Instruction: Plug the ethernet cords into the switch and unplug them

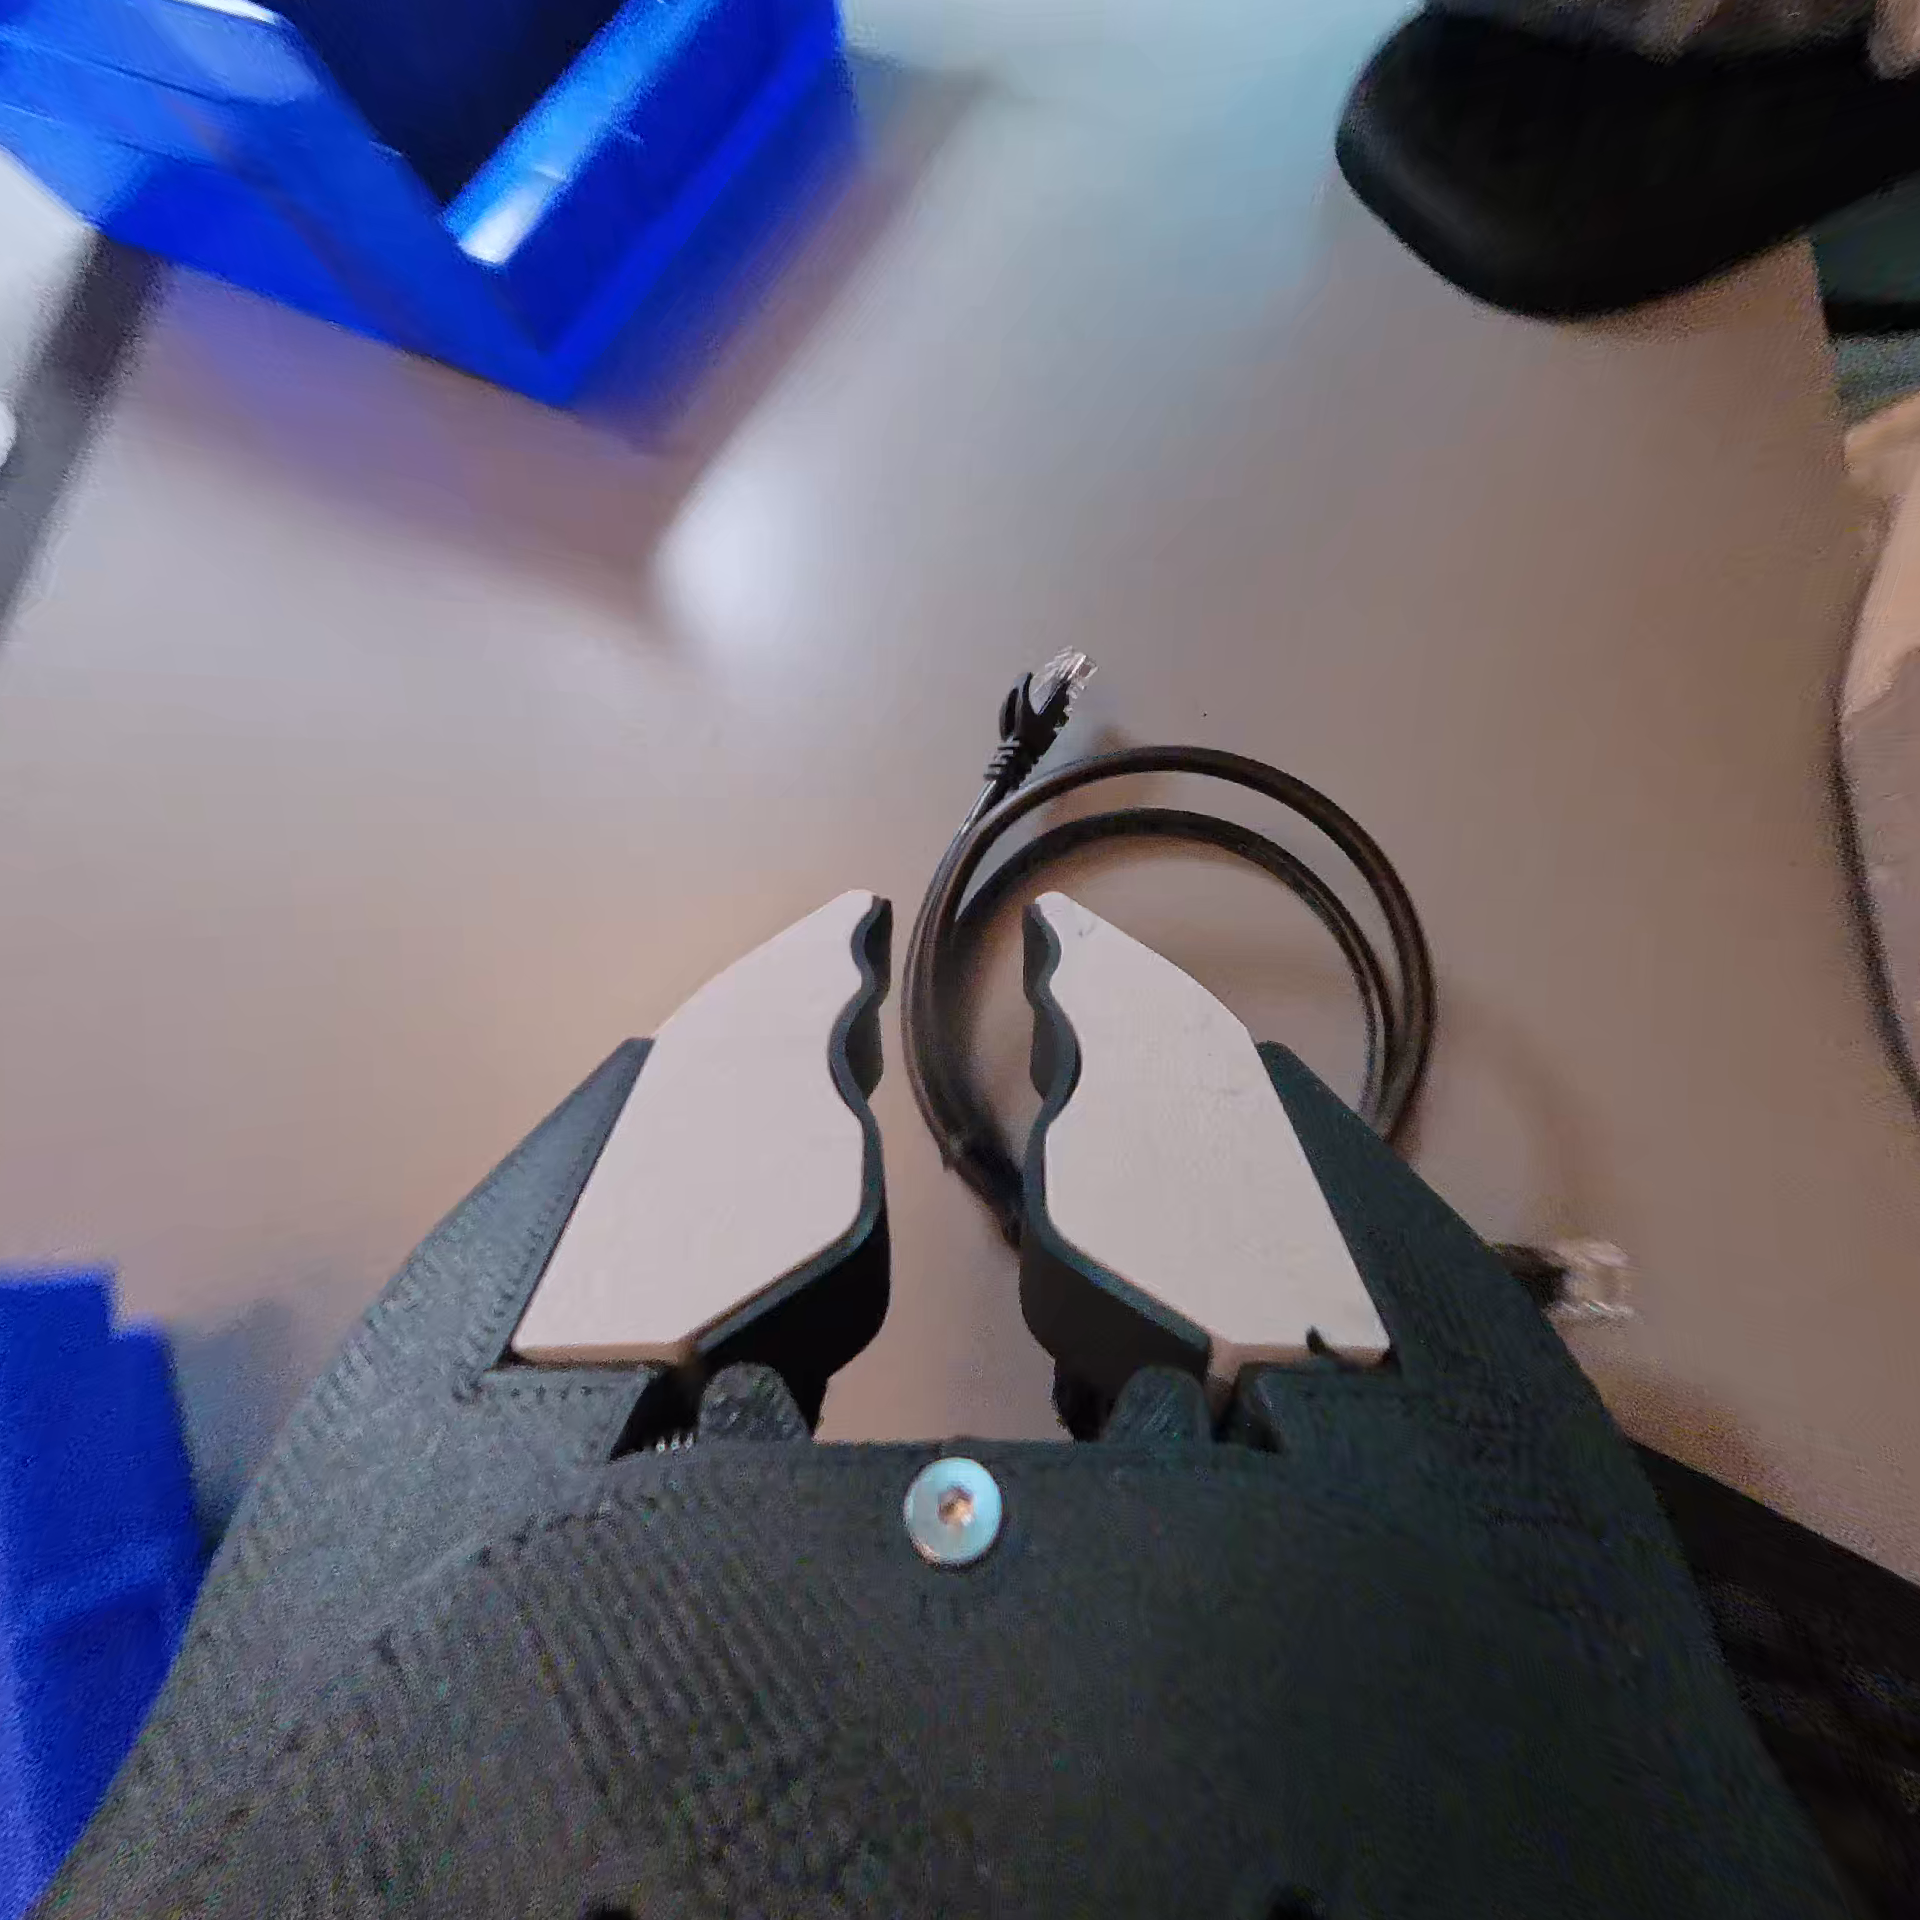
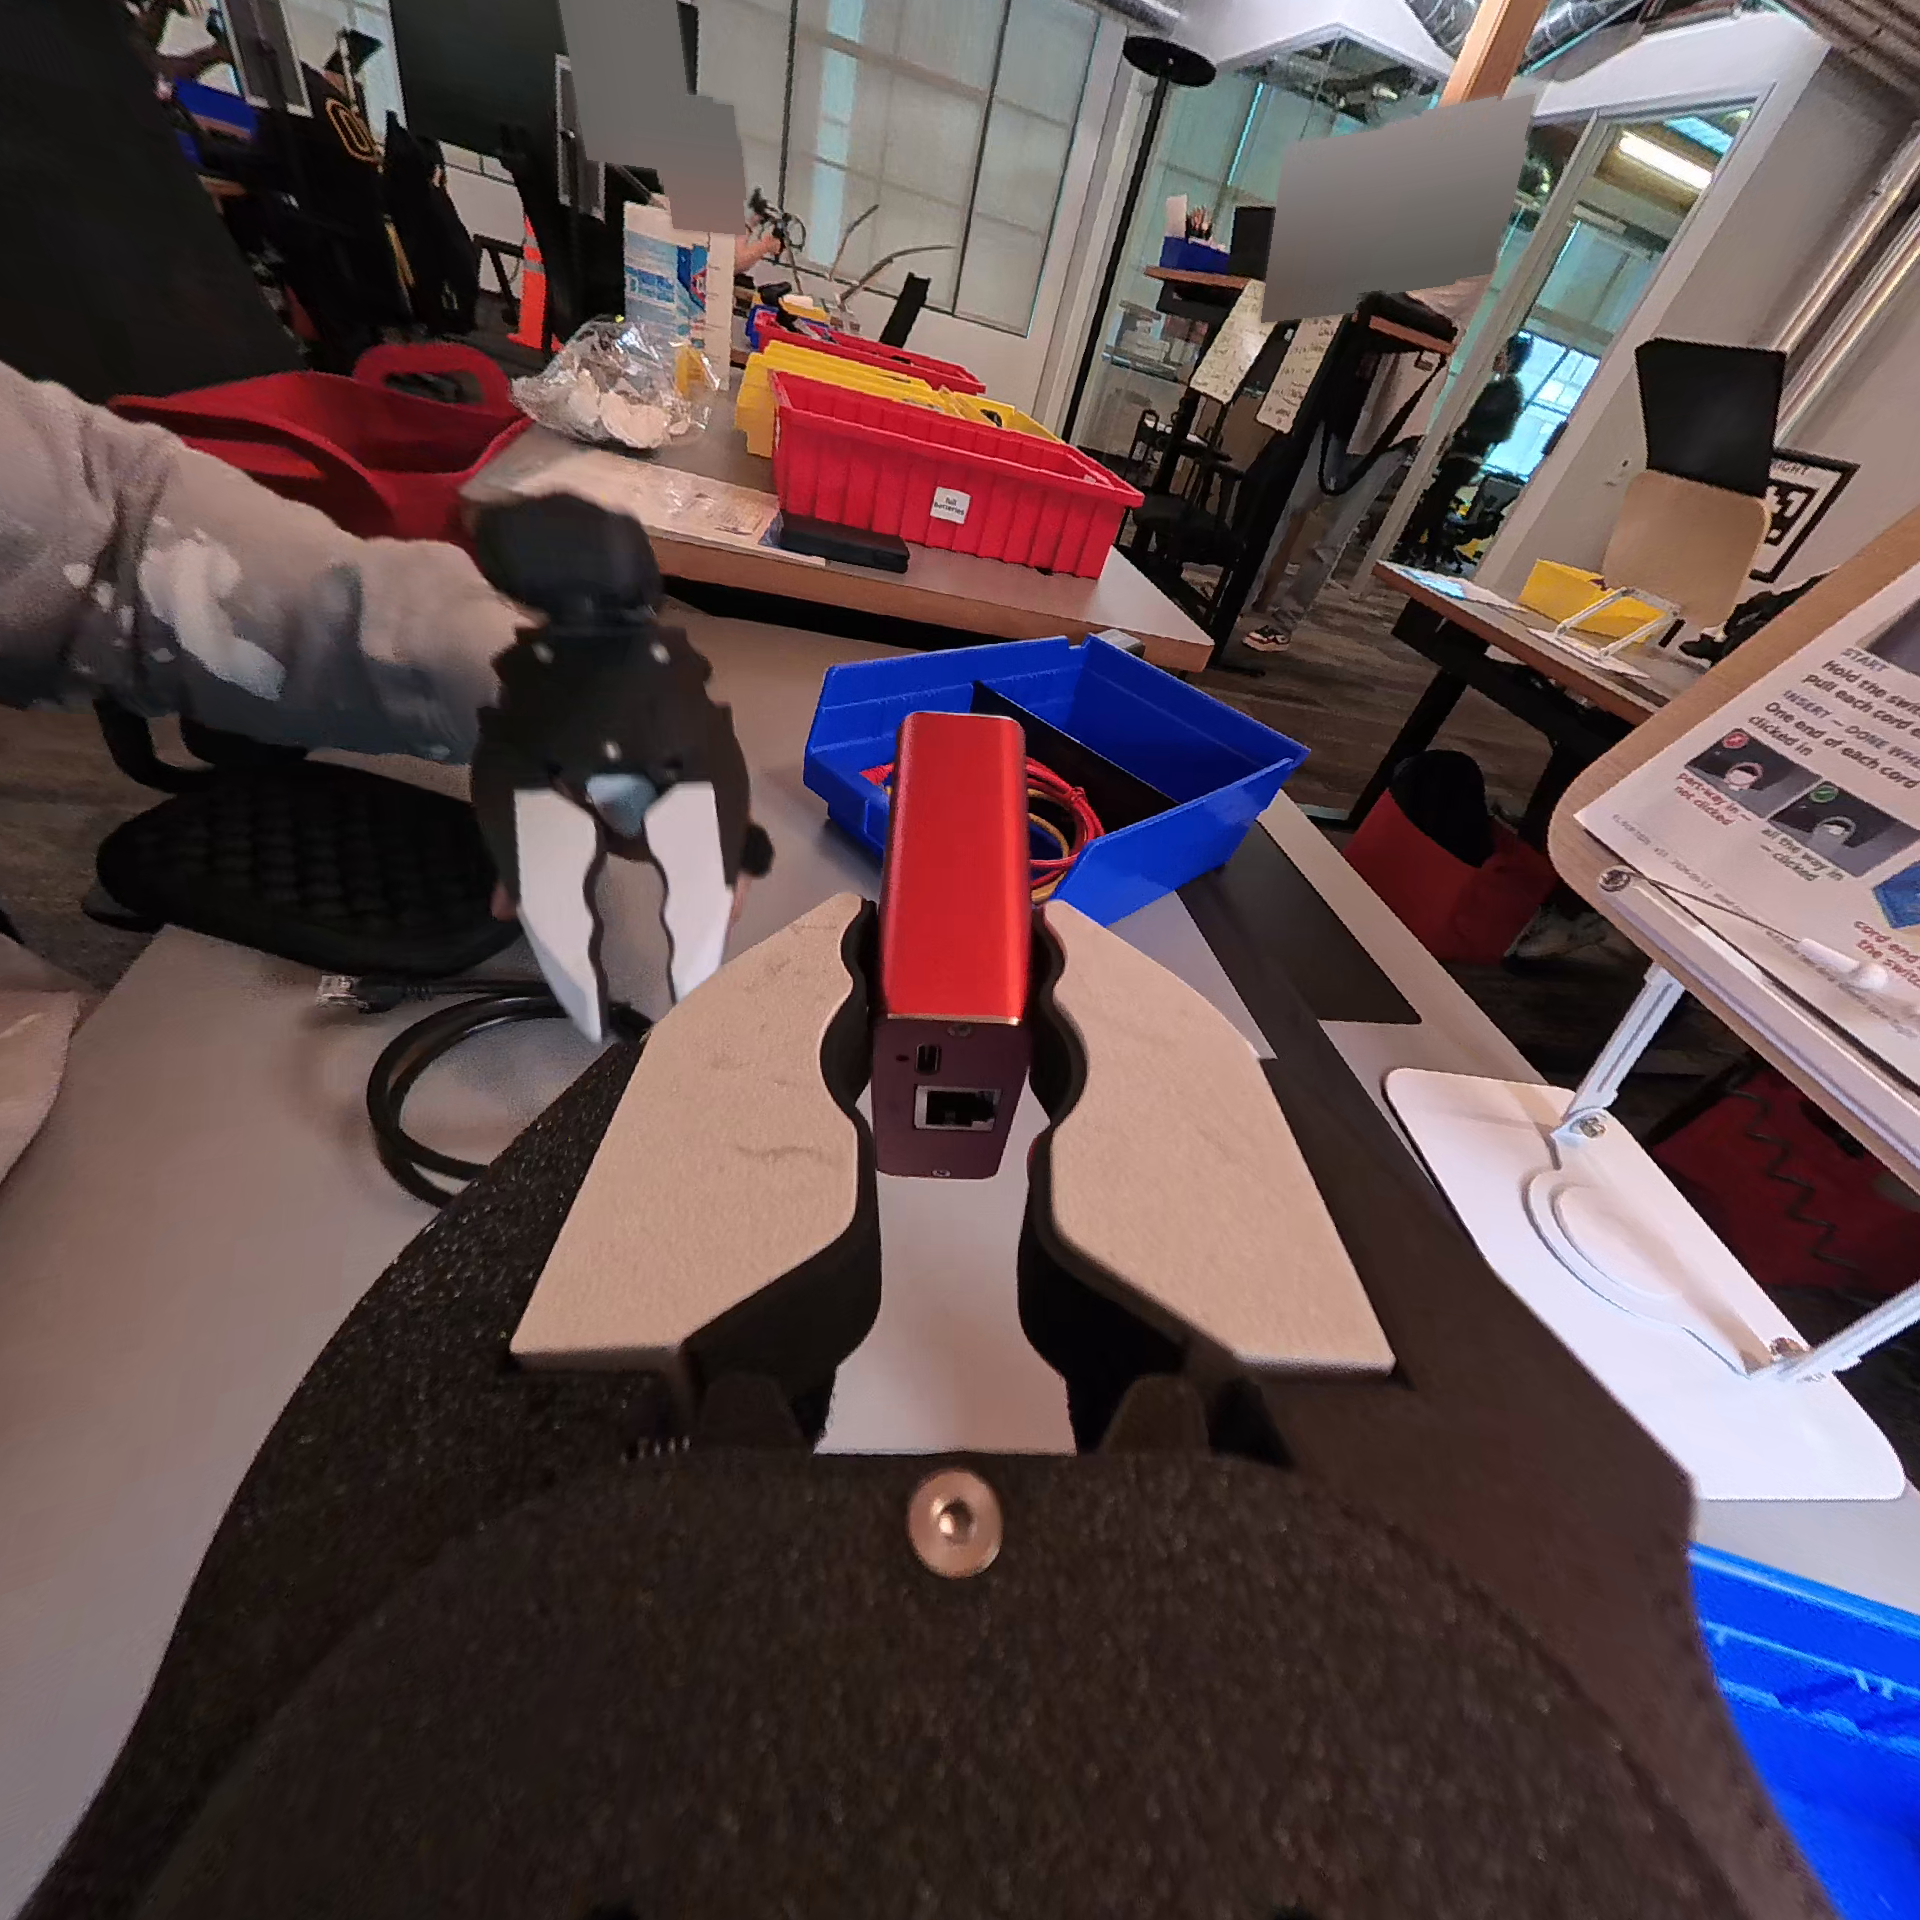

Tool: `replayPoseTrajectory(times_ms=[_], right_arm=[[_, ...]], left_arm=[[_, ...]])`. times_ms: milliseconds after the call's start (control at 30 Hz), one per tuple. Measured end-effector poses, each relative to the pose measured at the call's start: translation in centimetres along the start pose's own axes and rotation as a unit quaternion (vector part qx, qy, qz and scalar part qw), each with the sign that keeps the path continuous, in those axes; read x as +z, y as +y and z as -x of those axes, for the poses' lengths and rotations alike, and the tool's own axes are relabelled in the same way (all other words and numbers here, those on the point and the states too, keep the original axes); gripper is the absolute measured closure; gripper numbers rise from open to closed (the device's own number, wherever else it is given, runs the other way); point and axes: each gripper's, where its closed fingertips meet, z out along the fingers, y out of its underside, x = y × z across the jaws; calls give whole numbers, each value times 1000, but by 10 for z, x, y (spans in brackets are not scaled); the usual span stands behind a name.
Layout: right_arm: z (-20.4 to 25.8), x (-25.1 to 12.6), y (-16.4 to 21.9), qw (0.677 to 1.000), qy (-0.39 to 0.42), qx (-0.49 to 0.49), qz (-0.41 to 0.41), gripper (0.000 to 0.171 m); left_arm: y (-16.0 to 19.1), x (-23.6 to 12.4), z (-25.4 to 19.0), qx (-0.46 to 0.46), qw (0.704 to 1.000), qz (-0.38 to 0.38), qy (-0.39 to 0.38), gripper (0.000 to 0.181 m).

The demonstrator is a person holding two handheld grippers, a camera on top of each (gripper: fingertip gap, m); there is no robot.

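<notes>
A black ethernet cord (image 1: 1195,769) lies coiled on the grey table, one clear plug (image 1: 1060,686) pointing away and another plug (image 1: 1584,1278) at the right. My left gripper (image 1: 956,914) is open by a narrow gap, fingers pointing down over the left side of the coil, which runs between them. In the right wrist view the left gripper (image 2: 634,1008) hangs just above the cord (image 2: 416,1049). My right gripper (image 2: 951,914) is shut on a red switch (image 2: 956,862), held lengthwise, with a port on its near end facing the camera.
A blue bin (image 2: 1143,707) with coloured cords (image 2: 1060,821) stands behind the switch and also shows in the left wrist view (image 1: 520,260). A white stand (image 2: 1558,1195) holds an instruction sheet at the right. A black chair (image 2: 301,862) is at the left. Another blue bin (image 2: 1818,1714) is near right.
</notes>
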Motion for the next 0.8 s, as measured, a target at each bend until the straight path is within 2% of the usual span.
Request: replayPoseTrajectory(times_ms=[133,233,333,500,633,800], right_arm=[[-6,-8,2,1000,11,2,0,144],[-13,-14,3,1000,16,8,-4,145],[-16,-15,7,1000,17,11,-3,144],[-15,-11,13,1000,13,16,5,144],[-11,-2,19,1000,4,20,15,144],[0,13,27,999,-13,19,35,145]], left_arm=[[5,43,0,49,993,65,83,152],[7,58,-6,78,985,91,121,152],[5,66,-11,83,983,85,142,156],[3,72,-5,81,990,53,103,165],[1,77,-1,94,993,42,64,165],[-3,82,1,125,990,40,55,166]])
